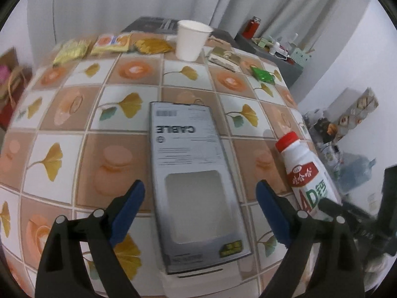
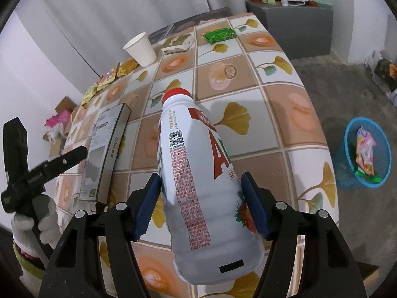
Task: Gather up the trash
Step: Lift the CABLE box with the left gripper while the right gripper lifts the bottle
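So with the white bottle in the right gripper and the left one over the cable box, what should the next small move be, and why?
Probably carry the white bottle, clamped in the right gripper, rightward over the blue basket on the floor, which already holds wrappers.

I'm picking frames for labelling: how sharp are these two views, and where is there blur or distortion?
Left wrist: fisheye bends the table grid; the cable box and snack packets are smeared and soft, the left edge worst. Right wrist: crisper, the bottle label readable; the table curves strongly and the blue basket is warped at the rim.
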Available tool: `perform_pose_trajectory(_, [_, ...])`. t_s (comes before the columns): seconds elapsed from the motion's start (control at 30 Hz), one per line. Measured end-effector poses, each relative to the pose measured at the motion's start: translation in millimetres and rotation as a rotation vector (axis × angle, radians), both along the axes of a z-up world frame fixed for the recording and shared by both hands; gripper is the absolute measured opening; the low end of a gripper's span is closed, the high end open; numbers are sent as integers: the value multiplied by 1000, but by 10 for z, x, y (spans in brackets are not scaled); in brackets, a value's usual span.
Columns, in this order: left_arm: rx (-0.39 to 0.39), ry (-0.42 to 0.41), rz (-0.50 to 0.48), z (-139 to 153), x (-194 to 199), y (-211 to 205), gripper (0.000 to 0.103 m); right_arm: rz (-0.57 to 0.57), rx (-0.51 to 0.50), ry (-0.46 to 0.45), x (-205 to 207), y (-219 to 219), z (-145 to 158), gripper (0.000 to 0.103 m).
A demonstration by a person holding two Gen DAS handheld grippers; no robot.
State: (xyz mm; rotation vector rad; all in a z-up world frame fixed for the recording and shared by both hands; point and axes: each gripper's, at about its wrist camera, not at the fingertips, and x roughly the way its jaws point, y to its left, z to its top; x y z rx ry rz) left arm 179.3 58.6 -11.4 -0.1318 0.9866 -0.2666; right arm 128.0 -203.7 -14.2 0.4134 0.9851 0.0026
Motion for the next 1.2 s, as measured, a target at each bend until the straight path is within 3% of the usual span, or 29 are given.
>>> perform_pose_trajectory(0.2, [139, -46, 83, -81, -79, -271, 90, -13, 33, -12, -66, -66, -32, 63])
perform_pose_trajectory(0.33, [273, -87, 88, -194, -70, -357, 90, -13, 43, -17, -78, -83, -30, 63])
perform_pose_trajectory(0.4, [299, -77, 88, -251, -40, -323, 90, -12, 47, -18, -81, -93, -32, 63])
perform_pose_trajectory(0.63, [247, -1, 108, -367, 26, -145, 90, -4, 61, -12, -67, -94, -62, 63])
perform_pose_trajectory(0.77, [186, 32, 67, -396, 12, -93, 90, -4, 63, -8, -56, -98, -70, 63])
perform_pose_trajectory(1.03, [80, 75, -104, -340, -179, 11, 90, -1, 72, 11, -102, -96, -17, 63])
perform_pose_trajectory(1.2, [63, 89, -91, -332, -226, 93, 90, 24, 26, 24, -79, -20, 23, 68])
